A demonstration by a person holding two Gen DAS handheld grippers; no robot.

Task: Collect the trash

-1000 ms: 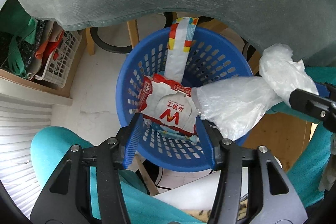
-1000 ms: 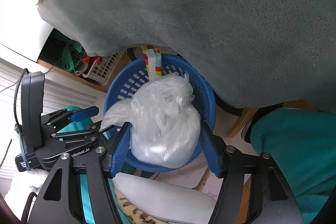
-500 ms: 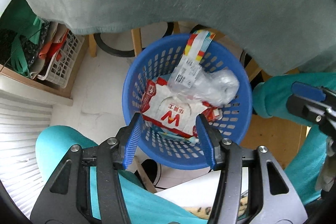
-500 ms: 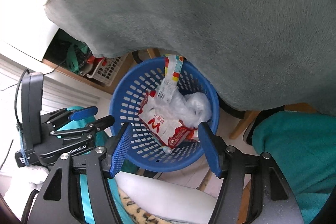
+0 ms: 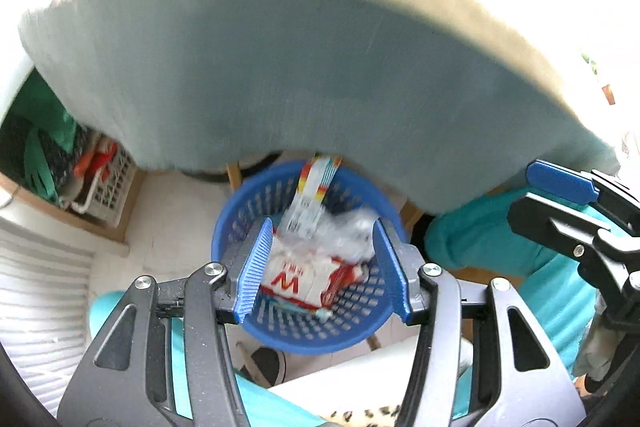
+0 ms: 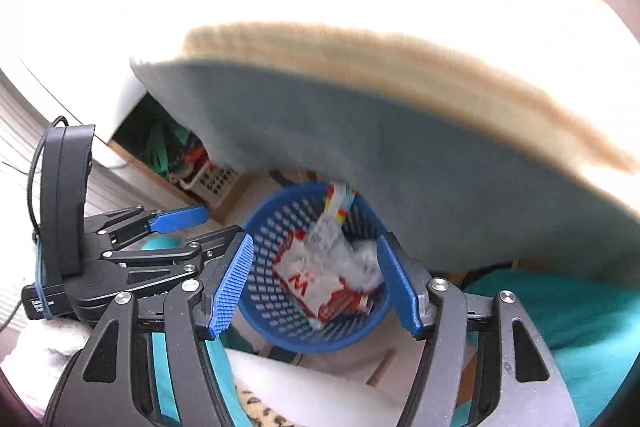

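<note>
Both spread, empty grippers (image 5: 326, 267) (image 6: 316, 281) rose above the basket (image 5: 240, 219), near the cloth edge (image 5: 280, 147).

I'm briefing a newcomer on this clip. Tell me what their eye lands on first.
The blue basket on the floor stands out, low in the middle of both views, holding a red and white wrapper and a crumpled clear bag. Above it hangs a grey-green blanket. The left gripper and right gripper stand open and empty.
</note>
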